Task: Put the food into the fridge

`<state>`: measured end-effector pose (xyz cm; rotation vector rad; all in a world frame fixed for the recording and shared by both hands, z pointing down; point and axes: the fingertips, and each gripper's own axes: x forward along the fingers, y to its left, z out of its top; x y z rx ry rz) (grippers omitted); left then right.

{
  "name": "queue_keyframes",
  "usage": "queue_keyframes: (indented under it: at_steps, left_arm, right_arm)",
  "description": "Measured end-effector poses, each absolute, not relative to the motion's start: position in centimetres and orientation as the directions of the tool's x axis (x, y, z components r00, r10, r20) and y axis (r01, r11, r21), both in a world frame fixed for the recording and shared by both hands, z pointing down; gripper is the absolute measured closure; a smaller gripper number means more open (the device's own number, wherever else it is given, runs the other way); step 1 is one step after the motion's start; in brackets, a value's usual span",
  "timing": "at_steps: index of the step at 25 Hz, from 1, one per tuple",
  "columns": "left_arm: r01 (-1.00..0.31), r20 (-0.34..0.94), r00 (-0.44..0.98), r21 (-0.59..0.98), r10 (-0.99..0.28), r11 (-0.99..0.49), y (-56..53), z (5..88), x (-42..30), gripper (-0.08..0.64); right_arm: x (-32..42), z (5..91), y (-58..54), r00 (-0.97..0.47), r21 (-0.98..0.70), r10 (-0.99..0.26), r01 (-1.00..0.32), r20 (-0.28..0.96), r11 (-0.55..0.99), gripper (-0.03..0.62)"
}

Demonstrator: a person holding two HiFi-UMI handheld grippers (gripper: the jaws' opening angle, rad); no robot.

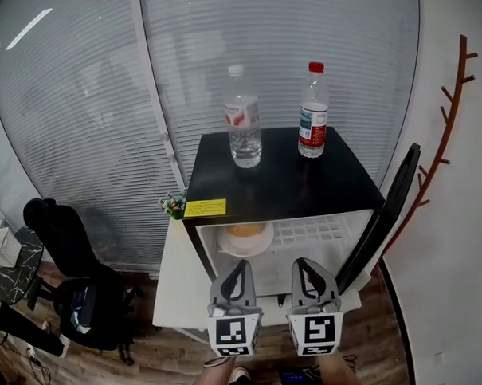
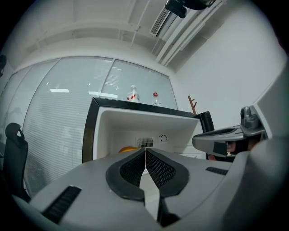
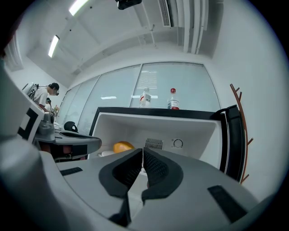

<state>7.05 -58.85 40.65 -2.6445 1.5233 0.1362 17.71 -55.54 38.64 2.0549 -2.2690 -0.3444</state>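
Fridge [image 1: 282,187] open, orange food [image 1: 247,230] on white plate [image 1: 230,246] inside; left hand-held gripper [image 1: 243,265] and right hand-held gripper [image 1: 299,263] clenched, empty.

Left tool [image 1: 243,269], right tool [image 1: 301,266] — both closed, empty.

fridge [image 1: 280,182] top is glossy black, properly reflective, inside looks like smooth white plastic. bottles [image 1: 243,124] [image 1: 313,117] are clear plastic, floor [image 1: 168,358] is wood. left claw [image 2: 145,153] and right claw [image 3: 142,153] are matt grey plastic, pads [image 2: 131,170] black and dimpled
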Motion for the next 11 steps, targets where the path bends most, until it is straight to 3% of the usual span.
queue_keyframes:
  at_steps: [11]
  left_arm:
    - [-0.871, -0.117, 0.491, -0.032, -0.863, -0.491, -58.73, 40.56, 6.35, 0.532]
  right_arm:
    - [17.01, 38.59, -55.48, -0.115, 0.225, -0.990, -0.970, -0.083, 0.094, 0.558]
